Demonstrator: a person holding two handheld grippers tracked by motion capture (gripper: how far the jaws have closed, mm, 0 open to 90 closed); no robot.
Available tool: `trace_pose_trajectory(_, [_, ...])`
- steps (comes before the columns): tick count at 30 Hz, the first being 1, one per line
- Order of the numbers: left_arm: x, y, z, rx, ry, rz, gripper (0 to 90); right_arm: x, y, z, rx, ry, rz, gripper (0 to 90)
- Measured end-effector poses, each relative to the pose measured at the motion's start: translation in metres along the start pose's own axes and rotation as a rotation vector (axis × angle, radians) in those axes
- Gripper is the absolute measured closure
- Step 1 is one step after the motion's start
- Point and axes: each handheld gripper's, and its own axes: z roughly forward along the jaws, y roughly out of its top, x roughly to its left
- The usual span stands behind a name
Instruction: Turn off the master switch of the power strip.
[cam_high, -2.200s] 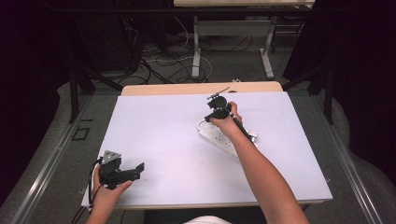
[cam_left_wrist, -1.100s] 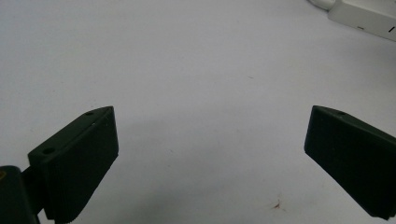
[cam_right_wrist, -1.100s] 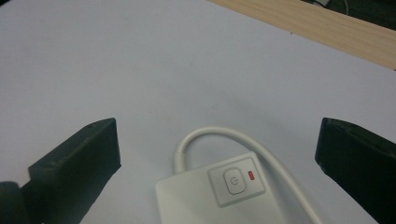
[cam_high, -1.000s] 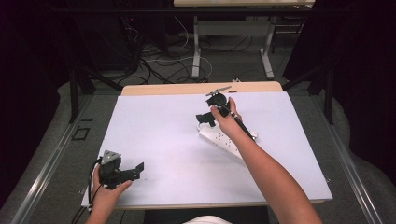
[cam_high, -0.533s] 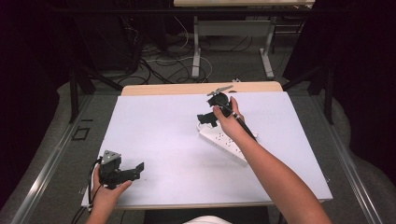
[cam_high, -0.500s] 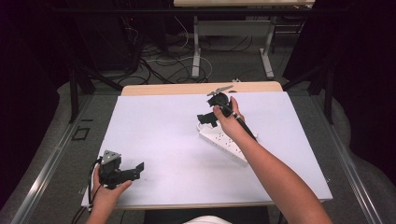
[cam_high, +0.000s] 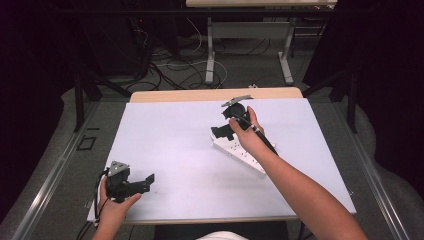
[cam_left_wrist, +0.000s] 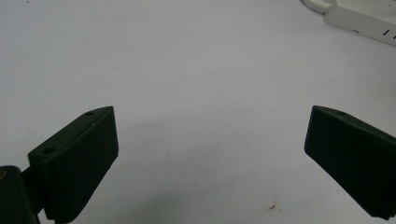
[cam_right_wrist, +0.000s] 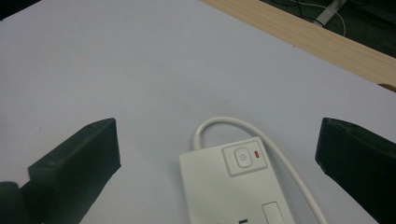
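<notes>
1. Dark surroundings frame a white table (cam_high: 165, 150); a wooden strip (cam_high: 200, 94) runs along its far edge, and cables and table legs lie on the grey floor behind.
2. Work in hand concerns the white power strip (cam_high: 239, 153), which lies flat and diagonal, right of the table's centre. Its switch end with the power button (cam_right_wrist: 243, 158) and looping cord (cam_right_wrist: 280, 154) sits between the right gripper's jaws.
3. Right gripper (cam_high: 226, 127): jaws spread wide, holding nothing, poised over that switch end.
4. Left gripper (cam_high: 142, 181): jaws wide apart, empty, at the near-left corner, well apart from the strip.
5. Judgement: early stage; no grasp made, so closing on or pressing the strip remains.
</notes>
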Motion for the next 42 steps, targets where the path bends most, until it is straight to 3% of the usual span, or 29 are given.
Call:
trace_pose_trajectory(8, [-0.001, 0.0, 0.0, -0.002, -0.004, -0.001, 2.9, 0.002, -0.012, -0.011, -0.002, 0.019, -0.036, 0.0])
trace_pose_trajectory(14, [-0.001, 0.001, -0.001, 0.004, -0.007, 0.0, 2.9, 0.0, -0.022, -0.023, -0.023, 0.038, -0.033, 0.0])
trace_pose_trajectory(26, [-0.001, 0.001, -0.001, 0.0, -0.01, -0.004, 2.9, -0.001, -0.046, -0.05, -0.048, 0.04, -0.044, 0.0])
trace_pose_trajectory(42, [-0.001, 0.001, -0.002, 0.0, -0.009, -0.01, 2.9, -0.014, -0.074, -0.082, -0.077, 0.034, -0.046, 0.0])
